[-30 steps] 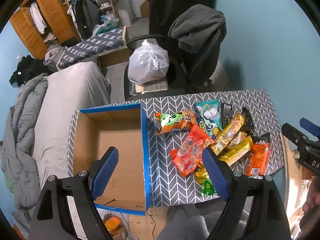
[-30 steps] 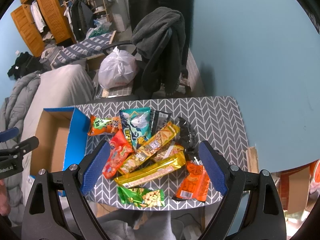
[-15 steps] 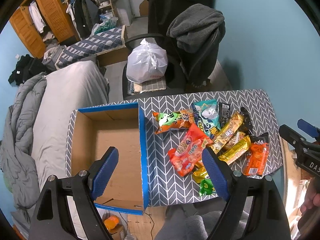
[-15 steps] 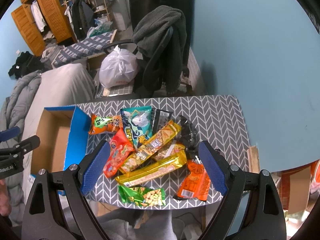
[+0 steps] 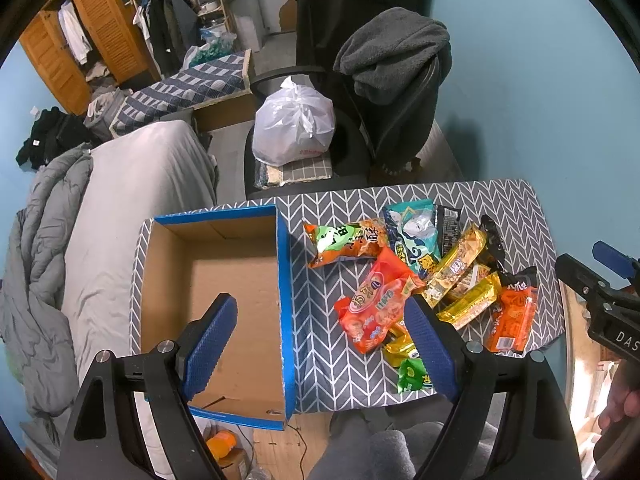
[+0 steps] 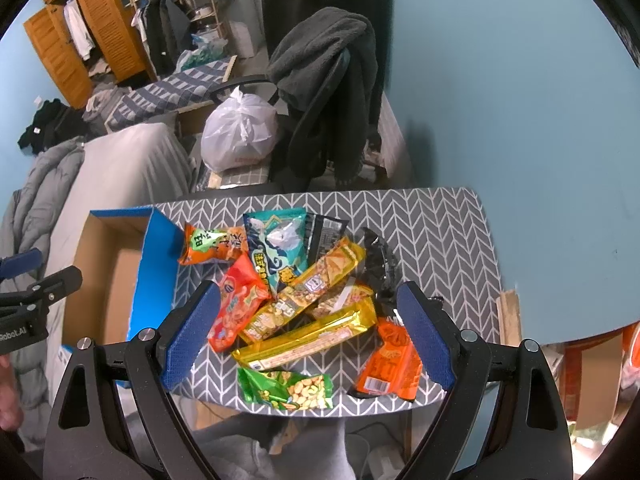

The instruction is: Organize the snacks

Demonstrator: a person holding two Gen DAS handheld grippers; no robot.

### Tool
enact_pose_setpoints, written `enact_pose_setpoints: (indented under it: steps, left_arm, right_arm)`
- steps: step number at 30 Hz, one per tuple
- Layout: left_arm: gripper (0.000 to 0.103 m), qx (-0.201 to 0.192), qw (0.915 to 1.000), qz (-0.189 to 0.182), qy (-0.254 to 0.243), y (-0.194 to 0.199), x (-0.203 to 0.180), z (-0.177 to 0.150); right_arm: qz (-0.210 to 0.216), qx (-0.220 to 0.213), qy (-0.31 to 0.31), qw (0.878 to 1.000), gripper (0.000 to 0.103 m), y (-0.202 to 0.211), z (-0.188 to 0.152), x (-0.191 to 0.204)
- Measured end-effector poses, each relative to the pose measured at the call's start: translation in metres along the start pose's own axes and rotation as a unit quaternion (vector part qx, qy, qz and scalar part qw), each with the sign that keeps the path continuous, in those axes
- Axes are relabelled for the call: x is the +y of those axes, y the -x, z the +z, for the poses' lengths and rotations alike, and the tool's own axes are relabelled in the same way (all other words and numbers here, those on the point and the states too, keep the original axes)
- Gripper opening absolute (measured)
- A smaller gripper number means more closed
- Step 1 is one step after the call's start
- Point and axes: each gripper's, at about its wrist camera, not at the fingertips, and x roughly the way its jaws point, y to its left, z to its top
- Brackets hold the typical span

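The left gripper point(image 5: 320, 344) is held above the table point(image 5: 344, 384), its blue pads spread wide with nothing between them. A cardboard box point(image 5: 280, 280) with blue outer walls is seen on the left part of the table, with nothing inside. To its right a pile of snacks point(image 5: 432, 280) is spread on the chevron cloth: a red packet point(image 5: 376, 304), an orange-green packet point(image 5: 344, 238), a teal packet point(image 5: 412, 236) and gold bars point(image 5: 460, 260). The right gripper point(image 5: 600, 296) is seen at the right edge.

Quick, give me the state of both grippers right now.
Left gripper: open, holding nothing, above the cardboard box.
Right gripper: open, holding nothing, above the snack packets.
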Motion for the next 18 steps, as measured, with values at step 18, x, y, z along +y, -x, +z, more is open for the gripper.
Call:
enact_pose_setpoints:
  steps: [18]
  left_arm:
    - [0.087, 0.002, 1.0, -0.002, 0.0, -0.0014, 0.001, 0.0019]
  right_arm:
    - [0.0, 0.002, -0.001, 1.0, 0.088, -0.0007, 0.0011, 0.0006]
